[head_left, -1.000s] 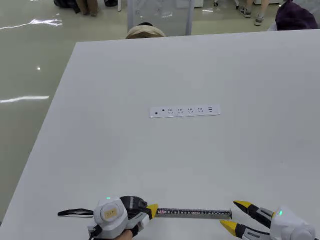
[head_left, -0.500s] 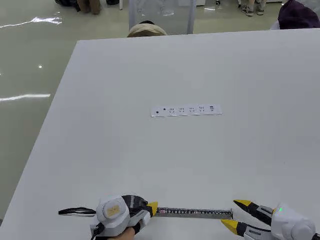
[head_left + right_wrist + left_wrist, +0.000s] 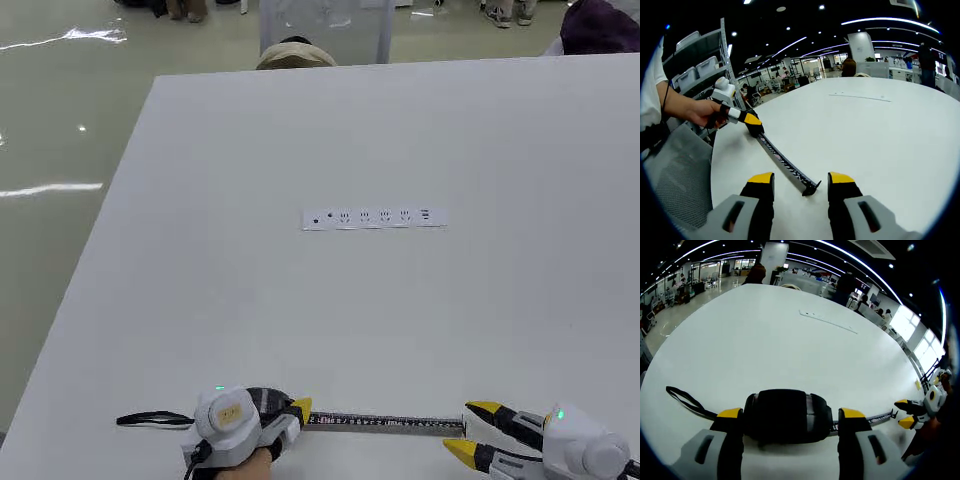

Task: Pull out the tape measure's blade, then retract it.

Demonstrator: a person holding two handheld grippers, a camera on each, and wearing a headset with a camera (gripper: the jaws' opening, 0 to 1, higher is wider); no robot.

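light: bright overhead strips [image 3: 890,21] | floor [image 3: 60,187] glare | fisheye edges bent, perhaps soft

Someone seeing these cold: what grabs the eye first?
The black tape measure at the near edge of the white table, clamped in the left gripper, with its blade drawn out flat towards the right gripper. That gripper's jaws stand open on either side of the blade's hook end. Next, the lone white power strip at mid-table.
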